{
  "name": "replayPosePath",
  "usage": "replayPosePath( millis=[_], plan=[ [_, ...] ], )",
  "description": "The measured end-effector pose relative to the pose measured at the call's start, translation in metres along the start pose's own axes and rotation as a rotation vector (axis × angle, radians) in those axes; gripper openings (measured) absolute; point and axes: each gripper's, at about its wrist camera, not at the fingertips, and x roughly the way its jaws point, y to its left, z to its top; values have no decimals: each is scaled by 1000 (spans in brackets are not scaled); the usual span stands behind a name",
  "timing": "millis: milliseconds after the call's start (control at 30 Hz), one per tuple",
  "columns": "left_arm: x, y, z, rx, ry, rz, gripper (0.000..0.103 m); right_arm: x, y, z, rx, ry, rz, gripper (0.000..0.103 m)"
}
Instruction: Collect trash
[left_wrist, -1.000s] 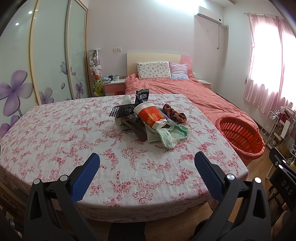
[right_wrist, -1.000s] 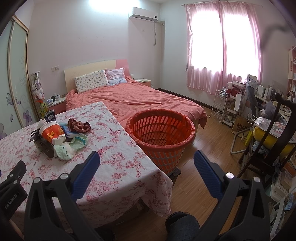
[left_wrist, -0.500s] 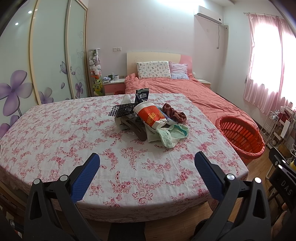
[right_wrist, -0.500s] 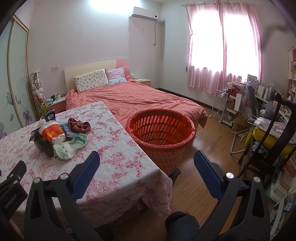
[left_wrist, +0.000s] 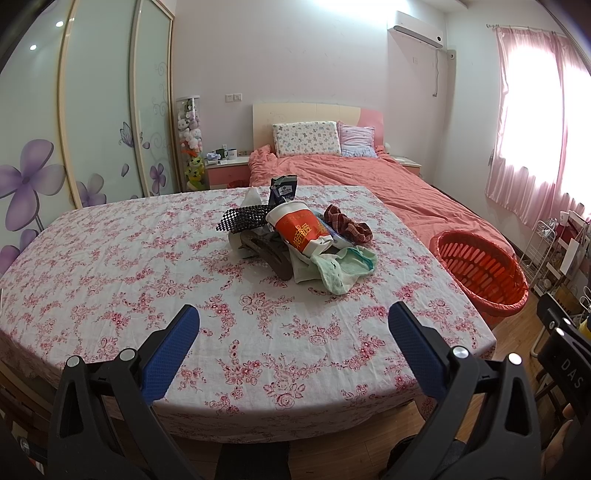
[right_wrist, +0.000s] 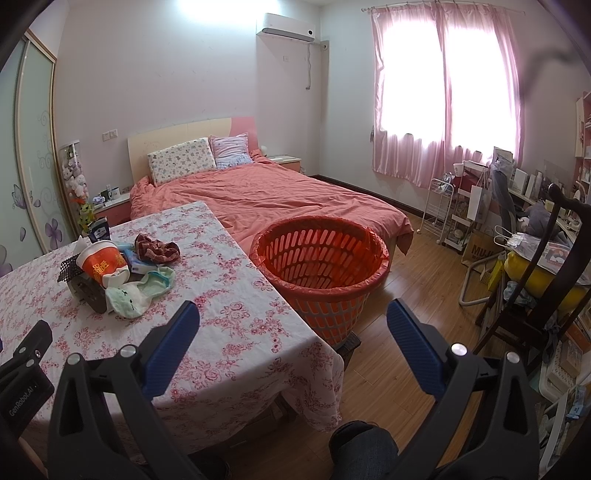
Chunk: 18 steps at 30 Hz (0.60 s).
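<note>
A bedroom is shown, with a table (left_wrist: 110, 280) under a floral cloth near a pink bed. No item has yet been picked: the left gripper (left_wrist: 293, 332) and right gripper (right_wrist: 291, 332) are both held spread and empty. The trash pile (left_wrist: 299, 236) lies mid-table, well apart from both; the orange basket (right_wrist: 321, 273) stands just beside the table. A reach to the pile is called for. What is buried beneath the paper cup (left_wrist: 299, 229) cannot be made out, perhaps wrappers.
</note>
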Motion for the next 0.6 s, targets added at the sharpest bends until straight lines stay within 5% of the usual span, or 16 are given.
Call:
replayPosePath(
  millis=[600],
  plan=[
    [8, -3, -2, -5, 5, 7, 101, 4, 1, 0, 0, -2, -6, 99]
  ],
)
